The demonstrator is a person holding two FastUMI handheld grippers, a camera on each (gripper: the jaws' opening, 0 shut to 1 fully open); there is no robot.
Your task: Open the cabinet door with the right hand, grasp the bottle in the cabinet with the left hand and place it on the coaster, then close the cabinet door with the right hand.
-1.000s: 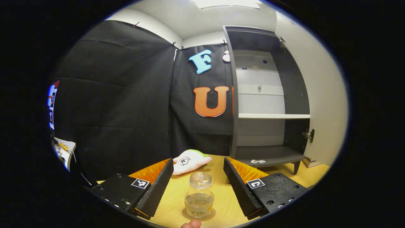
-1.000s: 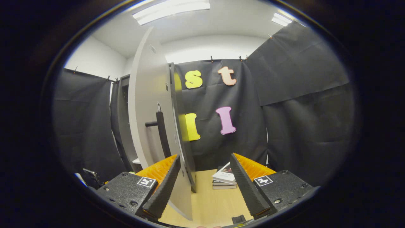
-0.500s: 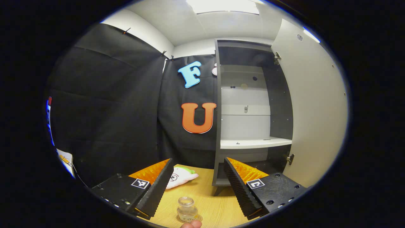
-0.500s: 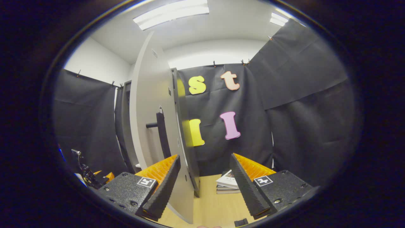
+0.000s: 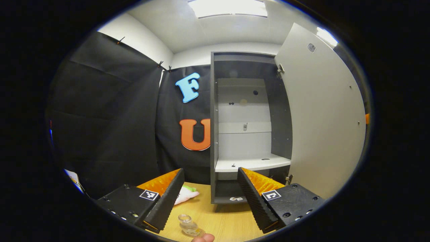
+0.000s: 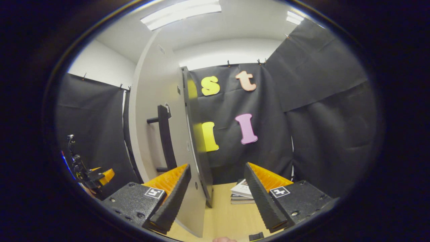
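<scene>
bottle [image 5: 188, 226] on coaster [image 5: 194, 232] cut off at frame edge, both grippers spread empty, cabinet door [image 5: 324, 114] open

Bottle [image 5: 188, 226] stands on table [image 5: 221, 222] before open cabinet [image 5: 247, 134].

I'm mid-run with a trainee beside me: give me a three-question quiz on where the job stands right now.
1. True or false: the bottle stands on the wooden table, outside the cabinet.
2. The cabinet door is: A) shut, B) swung open, C) missing.
3. Fill in: the right gripper has its jaws ____, with the door's lower edge between its fingers and the dark handle up to the left.

Key
1. True; the left gripper is open above it, not holding it.
2. B
3. open
</scene>
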